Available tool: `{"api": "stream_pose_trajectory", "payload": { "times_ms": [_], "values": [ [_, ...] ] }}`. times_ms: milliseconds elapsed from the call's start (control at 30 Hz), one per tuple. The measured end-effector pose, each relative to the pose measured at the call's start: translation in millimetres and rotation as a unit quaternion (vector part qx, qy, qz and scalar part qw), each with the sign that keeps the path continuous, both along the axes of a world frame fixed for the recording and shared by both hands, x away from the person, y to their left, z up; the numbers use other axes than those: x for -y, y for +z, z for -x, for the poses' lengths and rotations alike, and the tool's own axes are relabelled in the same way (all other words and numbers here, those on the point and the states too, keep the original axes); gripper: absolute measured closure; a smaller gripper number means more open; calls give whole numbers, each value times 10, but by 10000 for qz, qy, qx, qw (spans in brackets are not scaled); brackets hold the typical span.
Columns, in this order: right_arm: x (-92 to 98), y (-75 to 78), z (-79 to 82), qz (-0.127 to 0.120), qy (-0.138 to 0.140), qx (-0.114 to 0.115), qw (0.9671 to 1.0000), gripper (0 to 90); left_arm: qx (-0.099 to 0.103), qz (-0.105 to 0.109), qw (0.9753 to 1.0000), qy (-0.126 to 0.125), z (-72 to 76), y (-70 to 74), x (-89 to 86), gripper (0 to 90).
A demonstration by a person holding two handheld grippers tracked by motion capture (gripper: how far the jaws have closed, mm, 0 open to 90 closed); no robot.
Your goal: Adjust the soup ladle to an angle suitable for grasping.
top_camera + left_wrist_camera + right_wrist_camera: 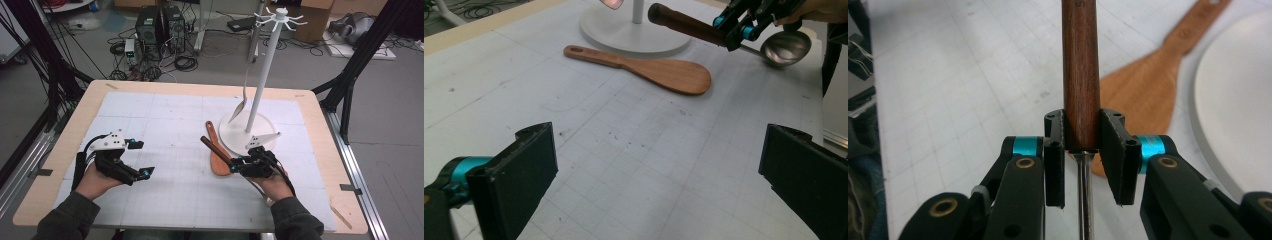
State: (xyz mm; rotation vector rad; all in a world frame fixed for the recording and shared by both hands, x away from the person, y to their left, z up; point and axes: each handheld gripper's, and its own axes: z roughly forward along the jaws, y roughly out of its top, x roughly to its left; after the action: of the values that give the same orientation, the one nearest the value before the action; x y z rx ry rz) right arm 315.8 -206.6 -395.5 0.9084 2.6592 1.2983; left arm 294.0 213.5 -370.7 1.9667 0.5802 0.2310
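High view: the right gripper [235, 165] clamps the dark wooden handle of a ladle [212, 147], held just above the desk [165, 200] beside the white rack base [235, 135]; a wooden spatula [216, 150] lies flat beneath it. The left gripper [142, 159] is well apart, fingers spread, holding nothing. Left gripper view: its fingers [519, 175] stand wide open over bare desk; the ladle bowl [785, 48] hangs beyond the spatula [659, 72]. Right gripper view: both fingers [1113, 145] press against the handle [1080, 75].
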Motion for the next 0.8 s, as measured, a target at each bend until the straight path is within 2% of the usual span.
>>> {"api": "stream_pose_trajectory", "payload": {
  "times_ms": [367,567,800],
  "values": [
    [-146,79,50,-210,220,193,9994,734,-94,66,9998,-169,-11,-1,118,162],
    [-214,118,74,-281,304,270,9988,734,-156,281,9993,-196,-28,16,160,226],
    [-277,175,113,-401,389,352,9978,734,-233,379,9986,-295,-57,55,314,288]
  ]
}}
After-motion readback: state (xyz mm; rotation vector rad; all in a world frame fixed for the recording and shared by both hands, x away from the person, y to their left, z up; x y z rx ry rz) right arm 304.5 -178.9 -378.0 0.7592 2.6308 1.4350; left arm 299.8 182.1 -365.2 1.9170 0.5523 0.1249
